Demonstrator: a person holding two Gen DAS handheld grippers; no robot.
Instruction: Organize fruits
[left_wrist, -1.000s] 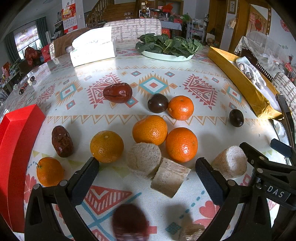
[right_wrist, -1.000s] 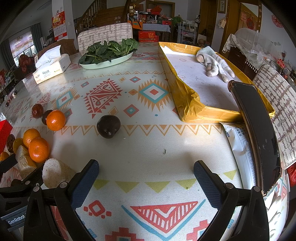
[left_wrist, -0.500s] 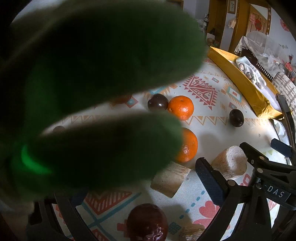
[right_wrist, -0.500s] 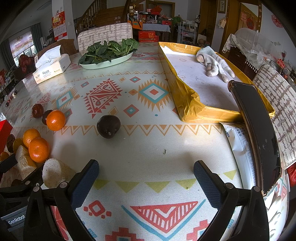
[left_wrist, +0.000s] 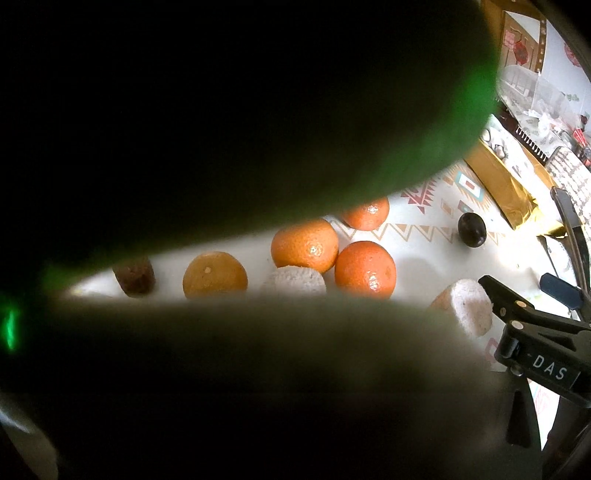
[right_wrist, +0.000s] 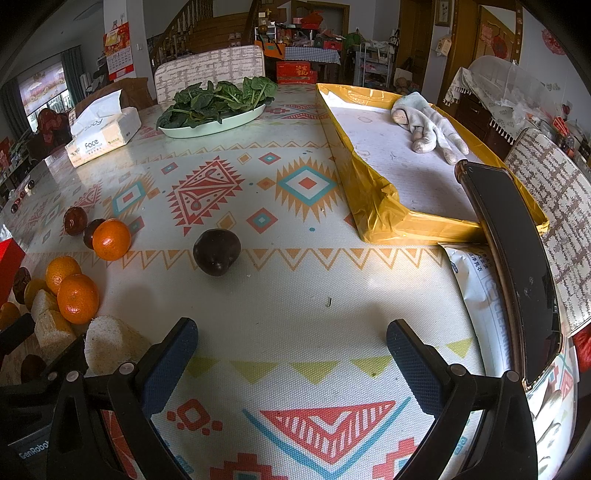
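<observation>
The fruit lies loose on the patterned counter (right_wrist: 280, 295): a cluster of oranges (left_wrist: 365, 268) sits at the left side, touching pale, rough-cut chunks (right_wrist: 110, 341) and a brown date (left_wrist: 133, 276), with another orange (right_wrist: 111, 239) a little farther back beside a dark round fruit and a second date (right_wrist: 75, 220). One dark plum (right_wrist: 216, 252) rests alone near the middle of the counter, well apart from the cluster. The right hand-held gripper (right_wrist: 291, 354) hovers low over the counter with its blue-padded jaws spread wide and nothing between them. In the left wrist view a blurred green mass (left_wrist: 424, 140) right against the lens hides most of the scene, so the left hand-held gripper's fingers are covered and I cannot tell how far they are open or whether they hold anything. To the right stands a yellow-lined tray (right_wrist: 376, 206) with a pale glove (right_wrist: 428, 125) in it; a dark phone (right_wrist: 517, 266) leans by its near corner. At the far side are a dish of leafy greens (right_wrist: 218, 99) and a tissue box (right_wrist: 103, 136).
</observation>
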